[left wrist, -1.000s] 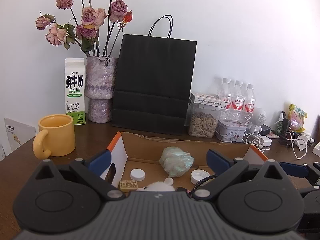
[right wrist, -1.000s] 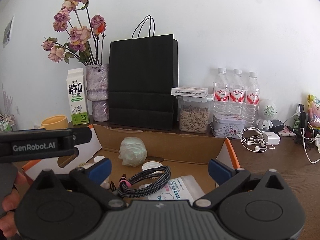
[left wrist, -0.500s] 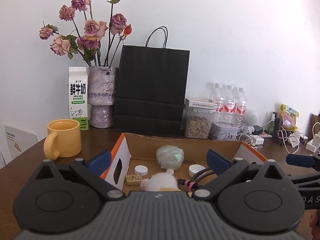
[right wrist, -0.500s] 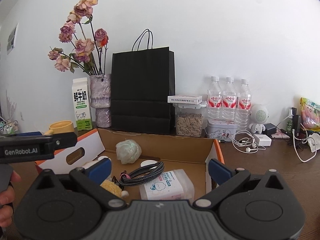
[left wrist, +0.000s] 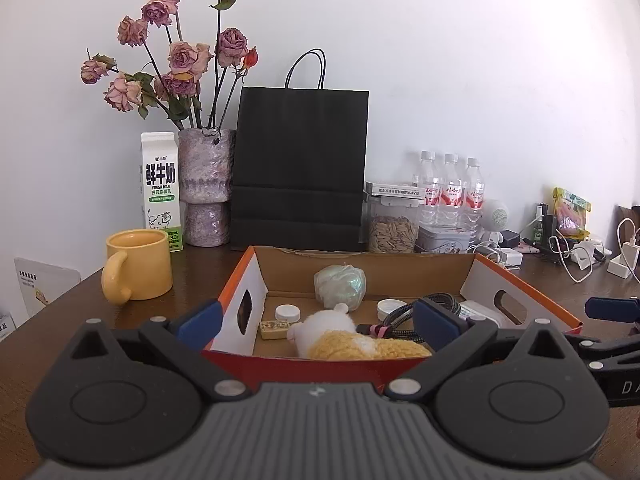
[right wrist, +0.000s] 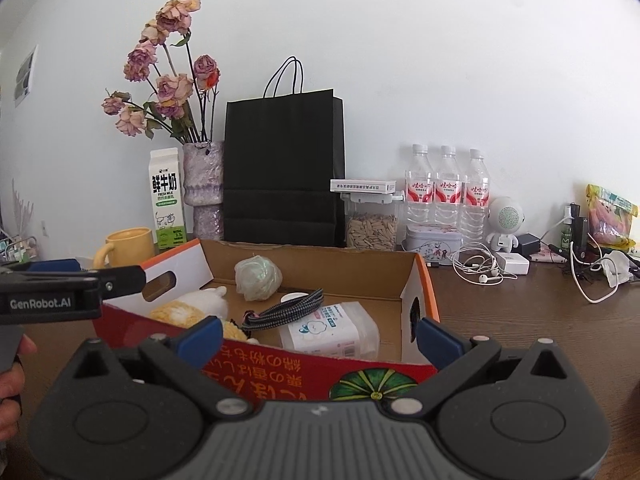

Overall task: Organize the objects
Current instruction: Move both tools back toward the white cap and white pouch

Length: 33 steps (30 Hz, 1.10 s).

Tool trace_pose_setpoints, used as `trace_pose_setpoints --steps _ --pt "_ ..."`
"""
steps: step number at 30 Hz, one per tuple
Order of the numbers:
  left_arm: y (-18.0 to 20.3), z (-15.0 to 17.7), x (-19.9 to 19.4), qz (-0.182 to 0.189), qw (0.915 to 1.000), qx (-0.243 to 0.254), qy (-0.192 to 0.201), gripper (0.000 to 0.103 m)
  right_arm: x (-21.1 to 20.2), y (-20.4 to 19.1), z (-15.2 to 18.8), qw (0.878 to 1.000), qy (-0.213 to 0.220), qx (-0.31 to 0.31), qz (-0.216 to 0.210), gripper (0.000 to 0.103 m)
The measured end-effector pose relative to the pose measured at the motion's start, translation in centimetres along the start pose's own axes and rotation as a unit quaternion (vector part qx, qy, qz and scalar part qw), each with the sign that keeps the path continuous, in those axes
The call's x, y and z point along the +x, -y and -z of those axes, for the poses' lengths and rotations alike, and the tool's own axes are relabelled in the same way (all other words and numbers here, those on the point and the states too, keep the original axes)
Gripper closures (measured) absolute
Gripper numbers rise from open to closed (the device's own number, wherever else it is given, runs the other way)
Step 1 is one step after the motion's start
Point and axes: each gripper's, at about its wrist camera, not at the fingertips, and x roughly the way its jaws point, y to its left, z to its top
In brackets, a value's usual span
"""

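left tongs [left wrist: 316, 320]: wide, empty | right tongs [right wrist: 320, 334]: wide, empty | plush [left wrist: 340, 334]: in box [left wrist: 520, 280], near-left corner, long axis left-right, just beyond left tongs, nearer them | cable [right wrist: 288, 308]: mid-box

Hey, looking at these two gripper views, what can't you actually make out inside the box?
- Plush toy: left wrist view, lower body hidden behind the box's near wall.
- Small tan block: left wrist view, print too small to read.
- Tissue pack: right wrist view, near end cut off by that wall.
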Motion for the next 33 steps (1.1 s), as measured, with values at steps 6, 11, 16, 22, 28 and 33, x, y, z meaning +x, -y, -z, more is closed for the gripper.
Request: trace_pose_setpoints --steps 6,11,16,22,28,33 --pt "-0.1 0.5 -1.3 0.0 1.0 0.003 -0.009 0.0 -2.0 -0.1 1.2 1.0 -0.006 0.002 0.0 0.0" --pt "-0.5 0.9 -2.7 0.008 0.9995 0.007 -0.028 0.0 -3.7 -0.2 2.0 1.0 -0.023 -0.003 -0.001 0.0" --pt "-1.1 1.3 -3.6 0.004 0.999 0.01 -0.043 0.0 -4.5 0.3 3.0 0.999 -0.049 -0.004 0.009 0.0" --pt "-2.2 1.7 -4.4 -0.008 0.9983 0.009 -0.057 0.0 -4.4 1.4 3.9 0.996 -0.084 -0.005 0.021 0.004" --pt "-3.3 2.1 -4.6 -0.013 0.9966 0.002 -0.082 0.0 -2.5 3.2 4.4 0.991 -0.13 0.015 0.019 0.032" --pt "-3.8 2.3 -4.6 -0.018 0.9953 0.0 -0.095 0.0 -0.8 3.4 4.4 0.988 -0.15 0.013 0.014 0.053"
